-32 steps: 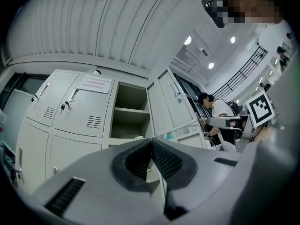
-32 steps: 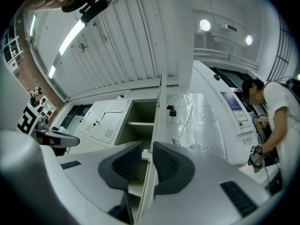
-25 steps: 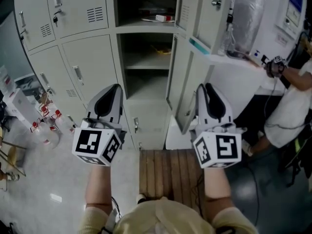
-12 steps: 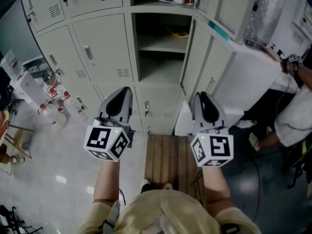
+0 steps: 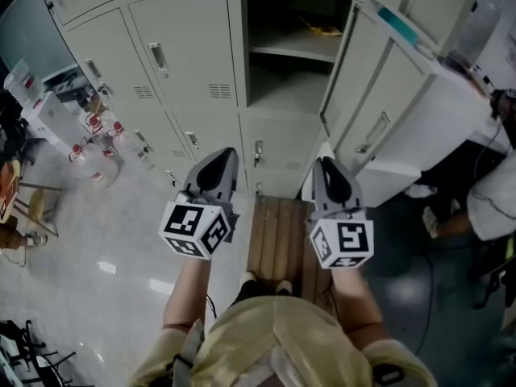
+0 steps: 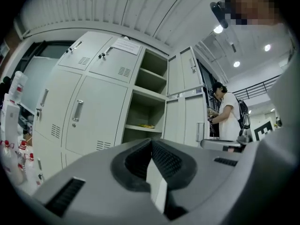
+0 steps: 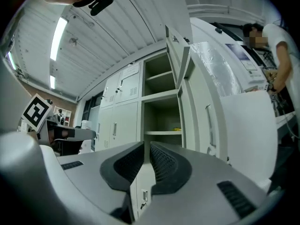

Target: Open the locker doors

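Note:
The grey lockers fill the top of the head view. The middle column's upper compartments [image 5: 294, 63] stand open, their doors [image 5: 379, 107] swung out to the right. Below them the bottom door [image 5: 278, 156] is closed, with a small handle [image 5: 258, 152]. My left gripper [image 5: 216, 168] points at the lockers just left of that door, and its tips meet, so it is shut [image 6: 151, 140]. My right gripper [image 5: 329, 176] is held just right of the door. Its jaws have just been closing and now leave a narrow slit [image 7: 146, 144] with nothing in it. Neither gripper touches a locker.
I stand on a slatted wooden pallet [image 5: 278, 240] in front of the lockers. Closed lockers [image 5: 181, 55] fill the left column. Plastic bottles [image 5: 97, 131] and clutter sit on the floor at the left. A person [image 5: 492, 204] stands at the right beside a white machine.
Both grippers have sunk down the locker front and drawn closer together, from the level of the open shelves to the closed bottom door. The lockers have slid up in the head view.

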### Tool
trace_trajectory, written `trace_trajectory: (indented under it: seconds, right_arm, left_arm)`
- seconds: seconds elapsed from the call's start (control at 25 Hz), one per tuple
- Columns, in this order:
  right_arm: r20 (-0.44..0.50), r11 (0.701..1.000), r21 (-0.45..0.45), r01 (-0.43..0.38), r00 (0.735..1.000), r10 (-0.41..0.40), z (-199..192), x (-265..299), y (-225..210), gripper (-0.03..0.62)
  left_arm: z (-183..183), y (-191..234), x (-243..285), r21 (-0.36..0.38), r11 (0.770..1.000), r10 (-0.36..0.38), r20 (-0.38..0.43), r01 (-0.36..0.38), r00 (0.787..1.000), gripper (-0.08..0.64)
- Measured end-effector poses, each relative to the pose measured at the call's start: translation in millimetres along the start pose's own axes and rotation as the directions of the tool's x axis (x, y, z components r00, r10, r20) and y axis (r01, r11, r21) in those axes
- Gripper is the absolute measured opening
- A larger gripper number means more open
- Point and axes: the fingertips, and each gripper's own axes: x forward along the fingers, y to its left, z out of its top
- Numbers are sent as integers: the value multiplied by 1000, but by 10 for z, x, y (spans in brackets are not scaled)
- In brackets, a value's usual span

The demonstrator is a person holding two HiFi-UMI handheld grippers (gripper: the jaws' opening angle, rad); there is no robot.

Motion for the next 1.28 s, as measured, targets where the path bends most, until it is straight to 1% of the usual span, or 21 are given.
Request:
trace_trajectory:
  seconds: [0.16, 0.28, 0.36, 0.56, 0.76, 0.92, 1.08, 1.28]
  right_arm:
    - [-46, 1000, 18, -16, 999, 17, -307, 108, 142, 38]
    - [-81, 999, 33, -31, 996, 33, -524, 186, 245, 38]
    - [-91, 998, 34, -47, 995, 50, -650, 243, 326, 38]
    - [-131, 997, 44, -59, 989, 64, -1028, 407, 463, 38]
    - [-184, 993, 74, -96, 977, 109, -1443, 613, 666, 38]
    - [-218, 992, 70, -102, 969, 115, -1722, 764, 804, 40]
    - [-256, 991, 82, -109, 958, 126, -1880, 870, 881, 81]
    - [-287, 989, 78, -126, 947, 143, -2069, 1064, 906, 99]
  left_arm:
    - [-239, 145, 23, -35, 999, -6, -34, 5, 999, 3]
    - [-425, 230, 43, -62, 998, -27, -63, 24, 998, 2]
    - [-551, 273, 52, -65, 997, -39, -74, 34, 996, 2]
    - [-873, 465, 82, -20, 999, -30, -118, 28, 993, 3]
    - [-1141, 748, 74, 57, 998, 2, -169, 7, 986, 3]
    - [-1354, 987, 54, 67, 998, 12, -194, 1, 981, 3]
    - [-1536, 1127, 85, 61, 998, -4, -216, 17, 976, 3]
    - [-1668, 1268, 194, 47, 999, -3, -220, 13, 976, 3]
